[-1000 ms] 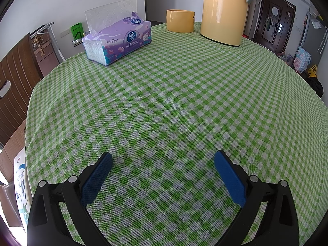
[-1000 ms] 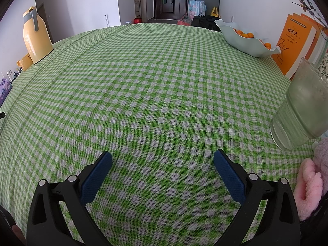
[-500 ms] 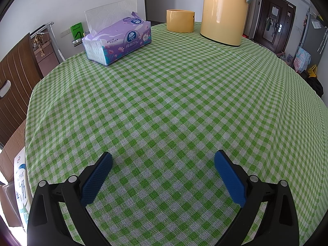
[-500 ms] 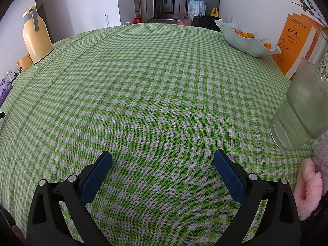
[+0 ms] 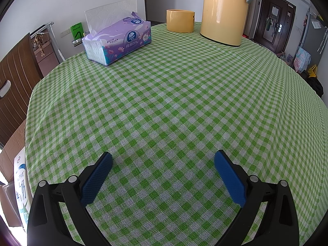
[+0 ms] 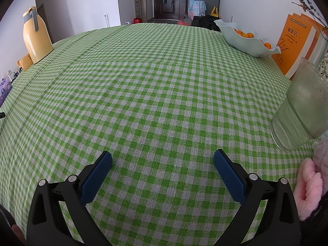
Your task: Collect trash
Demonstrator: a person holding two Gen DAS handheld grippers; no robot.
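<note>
- Well, your green checked tablecloth [image 5: 174, 102] fills both views, and no trash shows on it
- Far off stand a yellow flask [image 5: 223, 10], then a purple tissue pack [image 5: 119, 41] at far left
- Your left gripper [image 5: 163, 157] and right gripper [image 6: 163, 156] hang over bare cloth, fingers spread wide and empty

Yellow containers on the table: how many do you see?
2. The tall yellow jug stands at the far edge of the table; the short yellow cup sits just left of it. Others may be out of view.
</note>
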